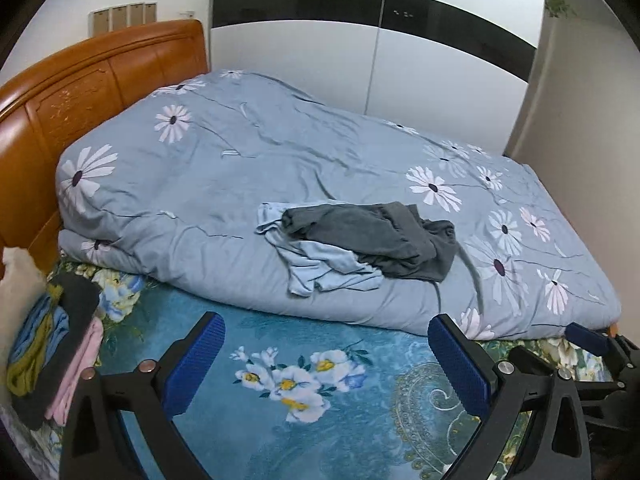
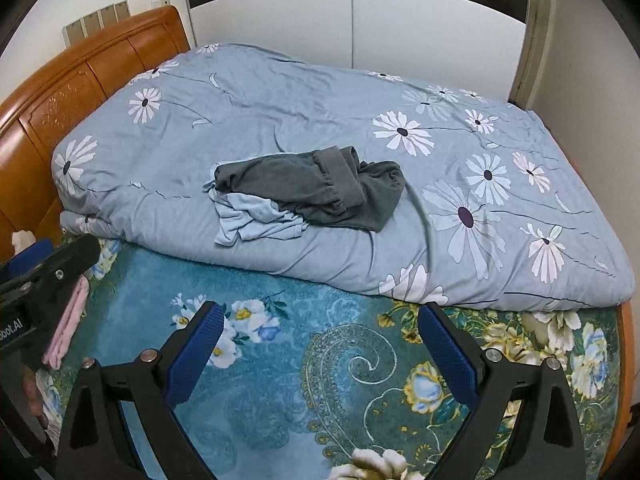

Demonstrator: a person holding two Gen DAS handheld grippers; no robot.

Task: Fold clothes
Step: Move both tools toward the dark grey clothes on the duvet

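Note:
A crumpled dark grey garment (image 1: 384, 236) (image 2: 316, 188) lies on the folded quilt, partly over a crumpled light blue garment (image 1: 324, 268) (image 2: 256, 218). My left gripper (image 1: 326, 336) is open and empty, low over the teal floral sheet (image 1: 288, 420), short of the quilt. My right gripper (image 2: 320, 322) is open and empty, also over the sheet (image 2: 280, 400). The right gripper's tip also shows at the right edge of the left wrist view (image 1: 588, 338). The left gripper's body shows at the left edge of the right wrist view (image 2: 48, 272).
A blue daisy-print quilt (image 1: 240, 184) (image 2: 280, 112) lies folded across the bed. A stack of folded clothes (image 1: 60, 356) sits at the left with a pink piece (image 2: 68, 320). An orange wooden headboard (image 1: 80, 88) (image 2: 60, 96) stands at left; a white wardrobe (image 1: 360, 52) stands behind.

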